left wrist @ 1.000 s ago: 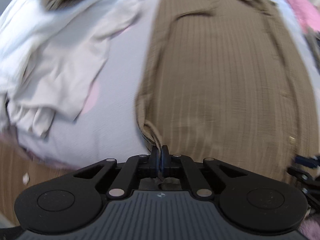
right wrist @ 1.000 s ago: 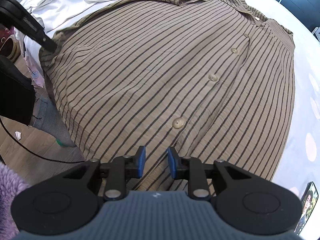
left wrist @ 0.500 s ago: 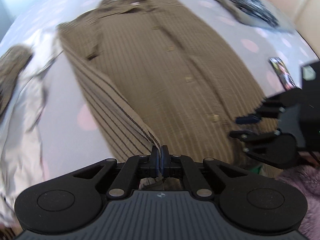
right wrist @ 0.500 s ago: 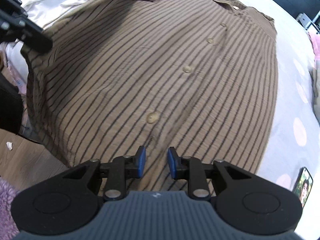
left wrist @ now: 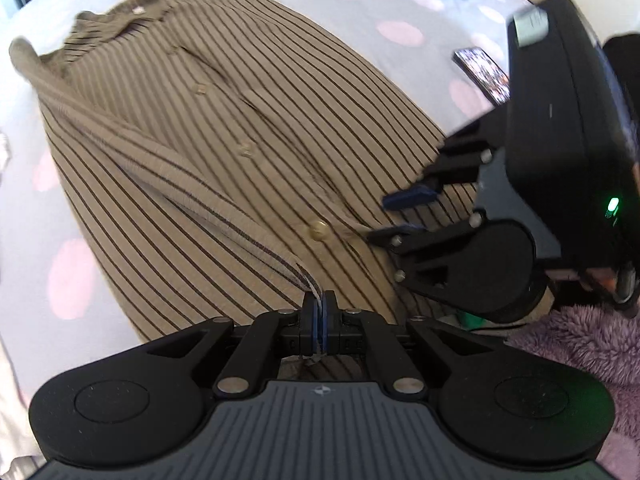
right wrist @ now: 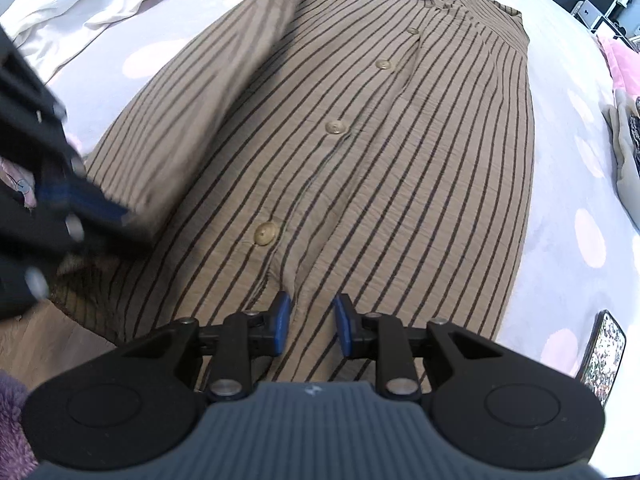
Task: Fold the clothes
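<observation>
Our left gripper (left wrist: 319,312) and right gripper (right wrist: 310,322) are black, with blue pads, silver screws, ribbed grey bodies; a green light glows on one.

There is one brown striped shirt (right wrist: 400,168). Four round buttons show down its front, the lowest one here (right wrist: 267,234). There are two black tools, a left tool (left wrist: 319,314) and a right tool (right wrist: 310,322). One phone (right wrist: 602,352) lies on the bed (right wrist: 560,280). One white cloth (right wrist: 92,4) lies at the far side.
</observation>
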`<state>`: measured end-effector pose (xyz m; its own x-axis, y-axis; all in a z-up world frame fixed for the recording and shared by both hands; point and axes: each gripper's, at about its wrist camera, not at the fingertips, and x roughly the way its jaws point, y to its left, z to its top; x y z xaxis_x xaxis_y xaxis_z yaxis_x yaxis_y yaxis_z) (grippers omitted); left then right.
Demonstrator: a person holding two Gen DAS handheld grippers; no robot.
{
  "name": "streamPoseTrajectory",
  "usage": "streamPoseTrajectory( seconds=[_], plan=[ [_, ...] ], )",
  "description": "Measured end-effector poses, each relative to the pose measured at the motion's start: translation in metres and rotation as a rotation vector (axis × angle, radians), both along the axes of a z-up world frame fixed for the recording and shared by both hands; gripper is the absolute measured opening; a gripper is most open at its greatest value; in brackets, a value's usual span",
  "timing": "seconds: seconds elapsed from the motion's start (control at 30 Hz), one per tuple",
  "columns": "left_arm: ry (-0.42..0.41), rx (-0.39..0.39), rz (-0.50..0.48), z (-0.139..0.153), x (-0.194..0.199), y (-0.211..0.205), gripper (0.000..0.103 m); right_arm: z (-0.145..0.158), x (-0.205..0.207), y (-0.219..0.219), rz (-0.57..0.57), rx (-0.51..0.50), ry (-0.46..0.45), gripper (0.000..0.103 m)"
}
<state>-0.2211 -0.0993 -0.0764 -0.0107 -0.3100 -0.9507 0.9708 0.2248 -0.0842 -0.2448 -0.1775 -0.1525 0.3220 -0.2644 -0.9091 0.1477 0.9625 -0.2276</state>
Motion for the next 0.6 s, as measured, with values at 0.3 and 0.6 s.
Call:
streamPoseTrajectory(
  seconds=[0.3,0.6],
  plan=[
    [0.030,0.037,0.032,-0.029,-0.005,0.002,0.000,-0.003,-0.004,-0.002,-0.011,0.013,0.000,0.026],
    [0.015,-0.004,0.069,-0.026,-0.012,0.016,0.001,0.010,-0.018,-0.009,-0.064,0.075,-0.047,0.027]
  ],
)
